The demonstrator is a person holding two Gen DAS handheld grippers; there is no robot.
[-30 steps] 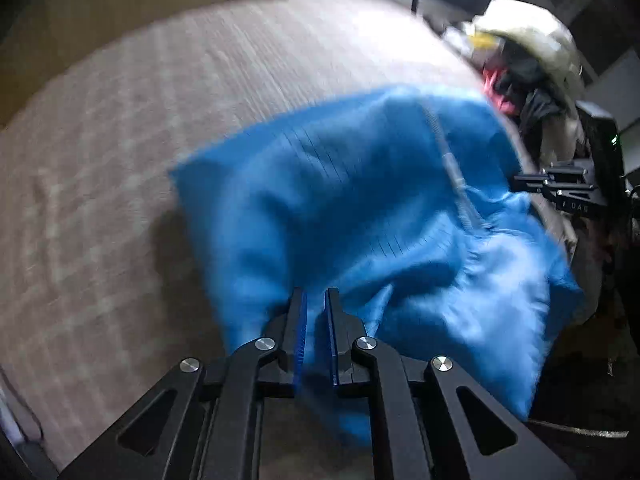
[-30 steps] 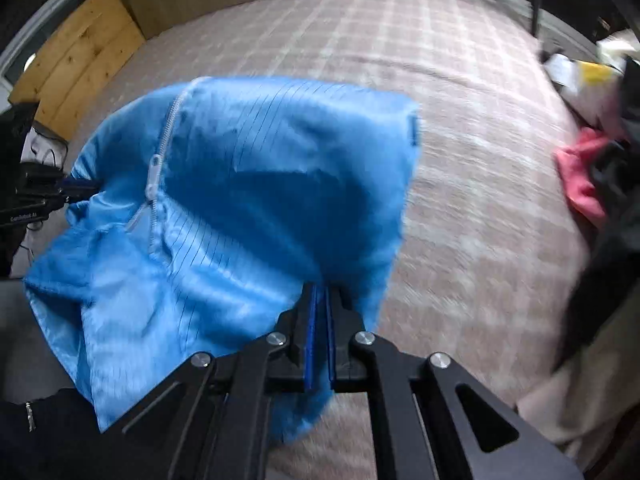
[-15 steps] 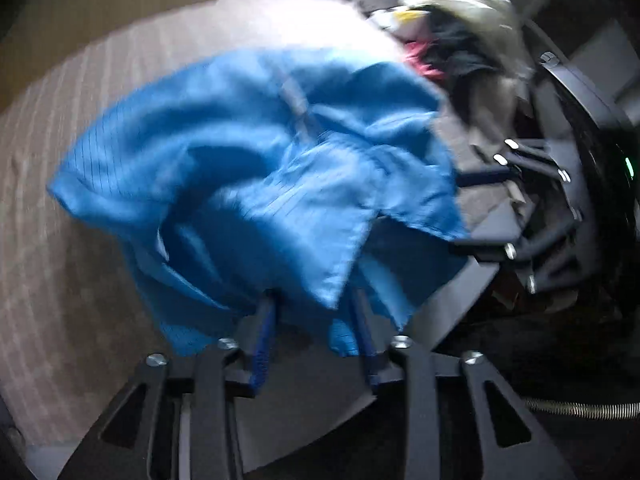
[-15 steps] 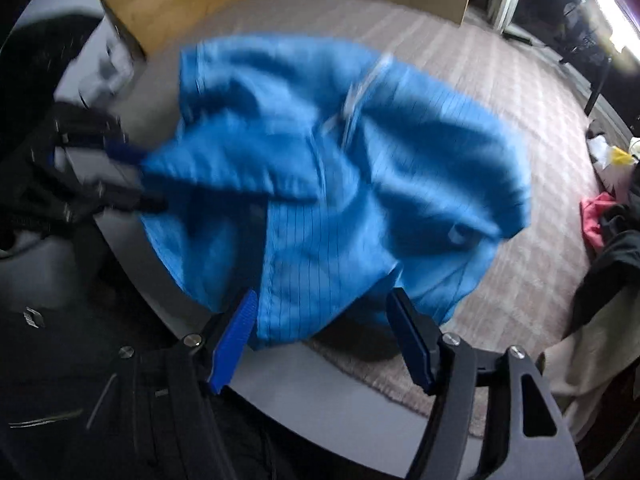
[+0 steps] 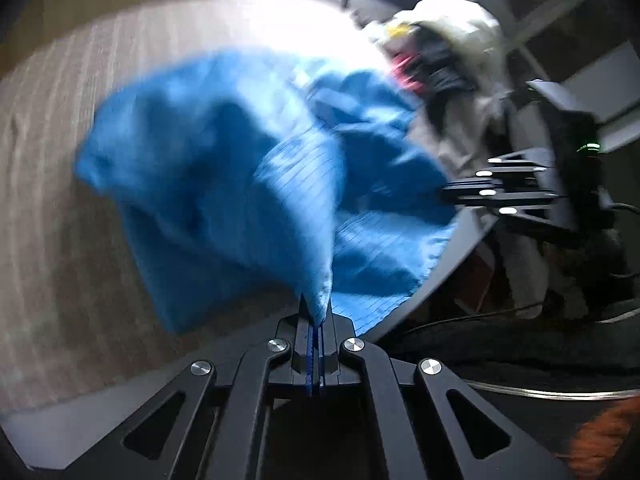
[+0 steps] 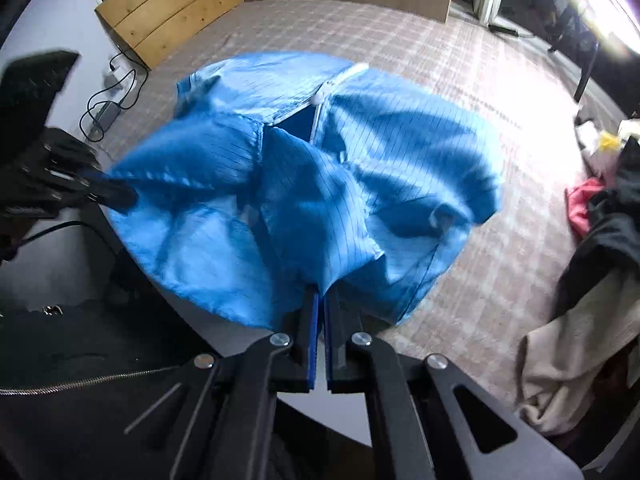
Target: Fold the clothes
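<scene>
A blue pinstriped garment (image 5: 224, 184) with a white zipper (image 6: 320, 98) lies crumpled near the front edge of the checked cover (image 6: 460, 60). In the left wrist view my left gripper (image 5: 316, 316) has its jaws closing on a raised fold of the blue cloth, which is pinched between the pads. My right gripper (image 6: 320, 296) likewise has its jaws closing on a fold of the garment (image 6: 320, 180) at its near hem. Each gripper shows in the other's view: the right one (image 5: 460, 192) at the garment's right edge, the left one (image 6: 116, 196) at its left edge.
A heap of other clothes (image 6: 600, 240) sits at the right of the cover, also visible as a pile (image 5: 440, 52) at the far right. A wooden board (image 6: 168, 12) and a cable with charger (image 6: 108, 108) lie at the far left. A dark zipped sleeve (image 6: 80, 380) is at the bottom left.
A second ago both grippers held the garment; half a second ago both stood open over it. Now both are shut on new folds at the near edge, and the cloth is more bunched.
</scene>
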